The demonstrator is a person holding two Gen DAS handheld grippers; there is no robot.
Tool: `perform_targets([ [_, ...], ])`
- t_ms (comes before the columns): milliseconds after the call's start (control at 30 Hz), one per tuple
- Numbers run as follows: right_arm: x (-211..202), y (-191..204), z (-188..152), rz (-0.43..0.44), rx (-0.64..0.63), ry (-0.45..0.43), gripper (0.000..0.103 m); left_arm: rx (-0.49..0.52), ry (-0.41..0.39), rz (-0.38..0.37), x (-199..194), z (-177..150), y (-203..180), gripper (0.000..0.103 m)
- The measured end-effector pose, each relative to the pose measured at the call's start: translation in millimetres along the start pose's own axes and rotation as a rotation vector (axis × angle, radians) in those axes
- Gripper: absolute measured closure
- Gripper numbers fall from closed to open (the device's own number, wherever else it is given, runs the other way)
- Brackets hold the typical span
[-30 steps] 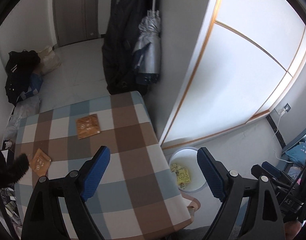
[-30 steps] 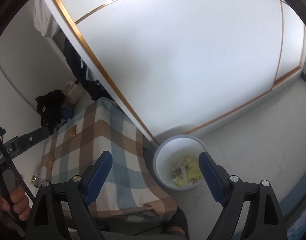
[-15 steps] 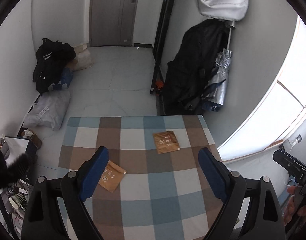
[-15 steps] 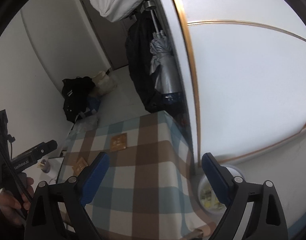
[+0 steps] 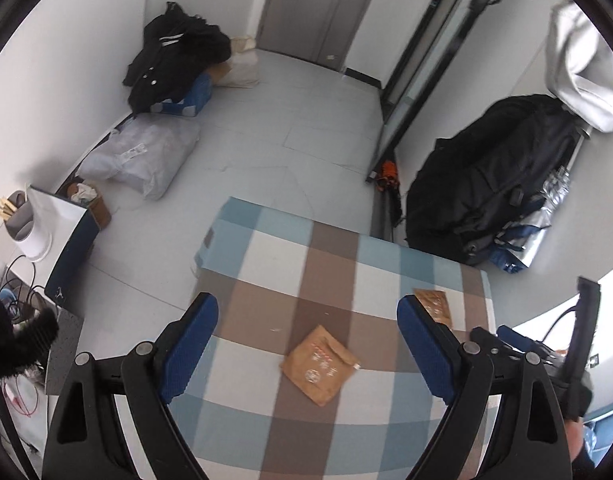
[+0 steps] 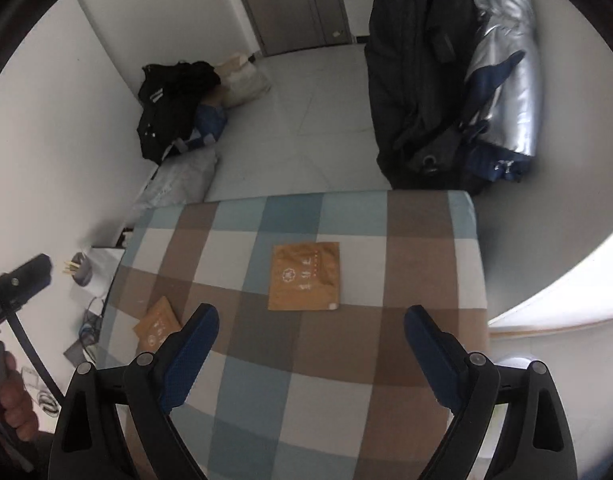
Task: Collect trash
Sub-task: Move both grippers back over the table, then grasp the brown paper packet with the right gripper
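Two flat brown paper packets lie on a table with a blue, brown and white checked cloth (image 5: 266, 276). In the left wrist view one packet (image 5: 320, 364) sits between and just beyond the fingertips of my left gripper (image 5: 306, 312), which is open and empty; the other packet (image 5: 434, 306) peeks out behind its right finger. In the right wrist view the larger-looking packet (image 6: 304, 276) lies ahead of my right gripper (image 6: 308, 318), open and empty, and the second packet (image 6: 156, 326) is beside its left finger.
The floor beyond the table holds a black jacket (image 5: 174, 52), plastic bags (image 5: 142, 156) and a white box (image 5: 62, 236). A black bag (image 5: 486, 184) and a silver umbrella (image 6: 506, 92) hang at the right. The white bin's rim (image 6: 510, 360) shows by the right finger.
Both views have swung left from the white bin and the wall panel to the table top. The two packets now lie near the open fingers of each gripper.
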State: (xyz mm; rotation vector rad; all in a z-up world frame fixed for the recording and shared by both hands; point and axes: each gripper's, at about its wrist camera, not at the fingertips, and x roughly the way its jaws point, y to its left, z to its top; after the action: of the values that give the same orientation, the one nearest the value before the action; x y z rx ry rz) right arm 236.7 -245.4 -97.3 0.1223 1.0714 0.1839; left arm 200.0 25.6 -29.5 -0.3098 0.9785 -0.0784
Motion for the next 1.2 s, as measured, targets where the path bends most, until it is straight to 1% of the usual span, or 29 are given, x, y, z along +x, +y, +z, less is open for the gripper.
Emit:
perform_targets([
  [67,22.1,0.8,4.6,-0.019,-0.011,0.031,0.011,-0.017,0.013,0.006,3.8,3.6,8.3,0.014],
  [200,50.1,6.9,9.7,-0.059,-0.050,0.053,0.014,-0.029,0.037,0.016,10.3,5.9,18.0,0.014],
  [333,67.5,20.2,13.7,-0.086,-0.101,0.059,0.014,-0.037,0.062,0.026,15.7,7.4,23.8,0.014],
  [467,78.1,36.6,12.1,-0.174,-0.190,0.061,0.015,-0.031,0.069,0.034,17.1,8.3,26.8,0.014],
  [500,77.3,37.8,12.0,-0.168,-0.195,0.056,0.016,-0.033,0.069,0.034,17.3,9.0,27.5,0.014],
  [533,78.1,39.5,12.8,-0.165,-0.196,0.057,0.020,-0.036,0.070,0.034,17.6,9.6,28.4,0.014],
  [600,78.8,39.1,14.3,-0.165,-0.199,0.065,0.023,-0.045,0.077,0.032,18.4,10.2,30.6,0.014],
  [667,77.8,38.3,12.6,-0.163,-0.206,0.056,0.031,-0.053,0.085,0.030,19.3,10.5,32.3,0.014],
  [700,76.6,38.0,11.8,-0.158,-0.210,0.053,0.034,-0.054,0.086,0.031,19.4,10.4,32.4,0.014],
  [733,75.4,37.9,11.0,-0.155,-0.216,0.050,0.040,-0.055,0.086,0.031,19.4,10.3,32.4,0.014],
  [800,72.7,36.3,9.2,-0.151,-0.219,0.048,0.046,-0.052,0.088,0.033,19.2,9.6,32.3,0.014],
  [867,71.0,36.6,7.3,-0.149,-0.225,0.043,0.055,-0.045,0.092,0.037,19.5,8.7,31.9,0.014],
  [900,69.3,36.3,5.8,-0.150,-0.229,0.041,0.057,-0.043,0.093,0.039,19.9,8.3,31.5,0.014],
  [933,68.2,36.3,4.8,-0.150,-0.232,0.039,0.062,-0.041,0.097,0.043,20.5,7.6,31.7,0.014],
  [967,66.8,36.5,4.0,-0.150,-0.232,0.038,0.069,-0.039,0.101,0.047,21.2,6.9,32.0,0.014],
  [1100,67.5,37.2,4.7,-0.123,-0.219,0.040,0.073,-0.025,0.120,0.063,26.0,4.3,31.0,0.014],
  [1200,62.1,38.7,3.0,-0.102,-0.230,0.031,0.079,-0.008,0.133,0.068,29.3,2.9,29.1,0.014],
])
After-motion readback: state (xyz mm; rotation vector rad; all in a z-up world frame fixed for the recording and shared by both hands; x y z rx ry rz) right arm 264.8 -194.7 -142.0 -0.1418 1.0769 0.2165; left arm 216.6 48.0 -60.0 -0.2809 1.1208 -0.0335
